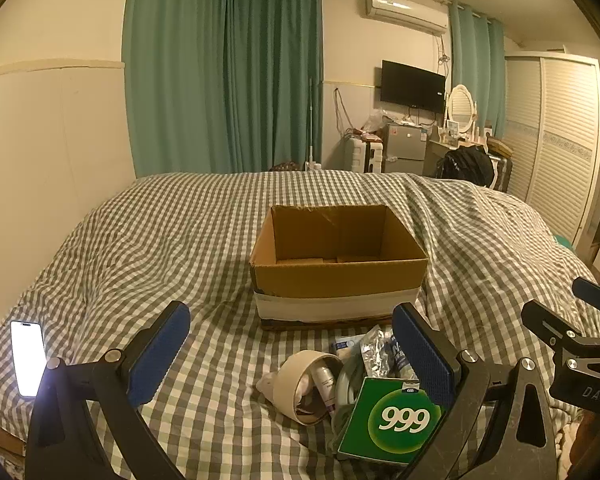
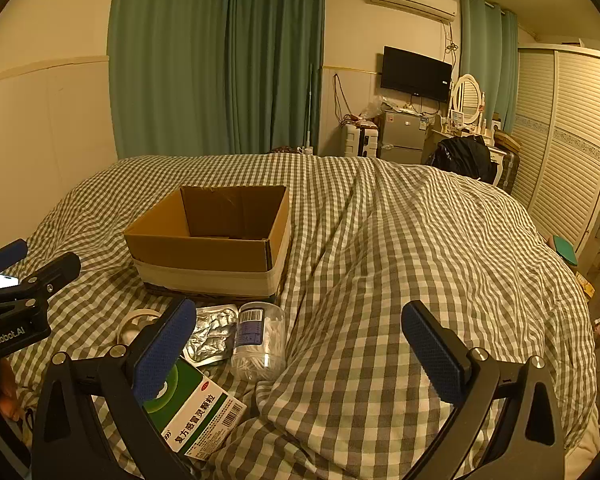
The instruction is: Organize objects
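An open, empty cardboard box point(image 1: 336, 264) stands on the checked bed cover; it also shows in the right wrist view point(image 2: 212, 248). In front of it lies a small pile: a green "999" medicine box point(image 1: 392, 420) point(image 2: 196, 412), a tape roll point(image 1: 304, 384) point(image 2: 138, 320), a foil blister pack point(image 1: 376, 350) point(image 2: 212, 334), a small tube point(image 1: 326, 384) and a clear jar of cotton swabs point(image 2: 260, 340). My left gripper point(image 1: 292, 356) is open above the pile, holding nothing. My right gripper point(image 2: 300, 356) is open and empty, just right of the pile.
A lit phone point(image 1: 29, 358) lies on the bed at the left edge. The bed cover point(image 2: 400, 260) is wrinkled with a raised fold on the right. A wardrobe point(image 2: 564, 136), desk, fridge and TV stand beyond the bed.
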